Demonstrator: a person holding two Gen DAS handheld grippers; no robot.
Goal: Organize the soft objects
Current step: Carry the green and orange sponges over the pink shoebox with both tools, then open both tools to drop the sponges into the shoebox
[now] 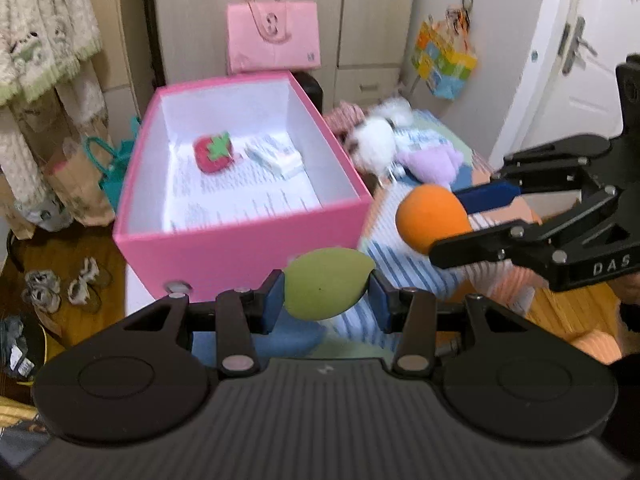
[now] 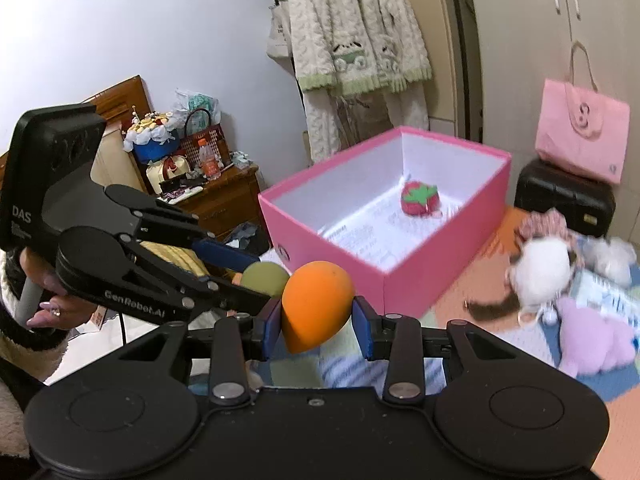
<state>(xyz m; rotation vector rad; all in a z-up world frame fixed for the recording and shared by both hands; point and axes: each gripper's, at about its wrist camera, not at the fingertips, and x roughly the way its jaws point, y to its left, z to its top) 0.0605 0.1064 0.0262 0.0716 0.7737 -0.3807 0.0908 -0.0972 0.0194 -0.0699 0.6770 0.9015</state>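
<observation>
Green egg-shaped foam sponge (image 1: 326,289) clamped in left tool (image 1: 325,300); orange egg-shaped foam sponge (image 2: 316,306) clamped in right tool (image 2: 316,322); pink cardboard box (image 1: 240,250) just ahead, probably not touched.

Left hand-held gripper (image 1: 327,300) clamped on green sponge (image 1: 326,283), right hand-held gripper (image 2: 316,326) clamped on orange sponge (image 2: 316,306)

1. Green sponge (image 1: 326,286): egg-shaped, matte, pinched between blue pads, up in the air just short of the pink box's near wall.
2. Orange sponge (image 2: 316,306): teardrop, tip pointing down, gripped the same way, right beside the green one.
3. Pink box (image 1: 240,248): open-topped, white inside, printed paper on its floor.
4. Strawberry plush (image 1: 214,154): red with a green leaf, lying in the box towards its far end.
5. White plush (image 2: 542,272) and lilac plush (image 2: 592,344): lying on the striped mat right of the box.
</observation>
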